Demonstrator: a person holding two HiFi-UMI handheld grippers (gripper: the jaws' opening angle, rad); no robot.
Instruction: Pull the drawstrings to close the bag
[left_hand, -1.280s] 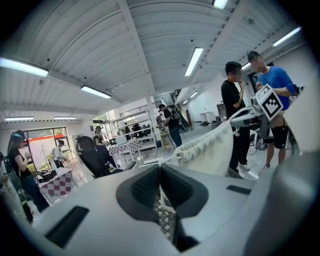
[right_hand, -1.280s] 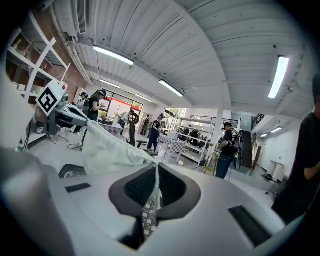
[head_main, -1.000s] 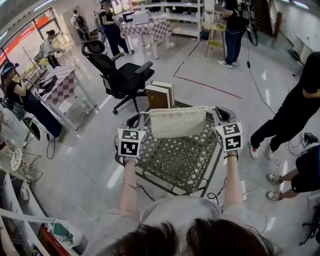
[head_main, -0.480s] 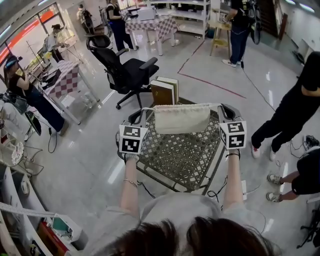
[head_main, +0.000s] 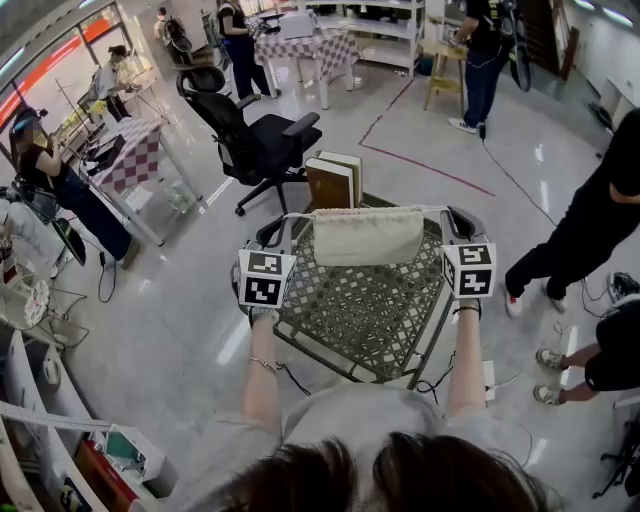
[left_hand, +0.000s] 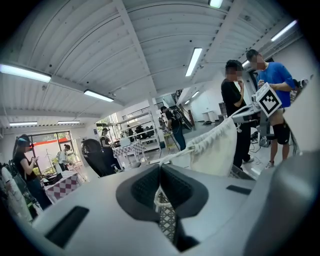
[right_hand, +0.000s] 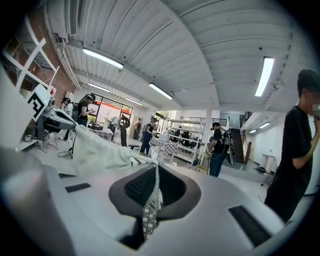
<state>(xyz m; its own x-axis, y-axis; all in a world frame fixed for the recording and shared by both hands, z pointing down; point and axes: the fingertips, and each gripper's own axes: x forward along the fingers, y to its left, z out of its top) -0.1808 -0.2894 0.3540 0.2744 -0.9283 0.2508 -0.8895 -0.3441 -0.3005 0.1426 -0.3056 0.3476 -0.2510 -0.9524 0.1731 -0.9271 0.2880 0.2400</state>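
Drawstrings (head_main: 298, 215) pinched in closed left gripper (left_hand: 160, 195) and right gripper (right_hand: 152, 192), bag (head_main: 368, 236) slung between them as before.

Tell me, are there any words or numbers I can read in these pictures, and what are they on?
No readable words or numbers anywhere.
Cubes on the left gripper and right gripper: black-and-white square patterns only, no letters.
Bag: plain cloth, no print.
Books: any print too small to read.
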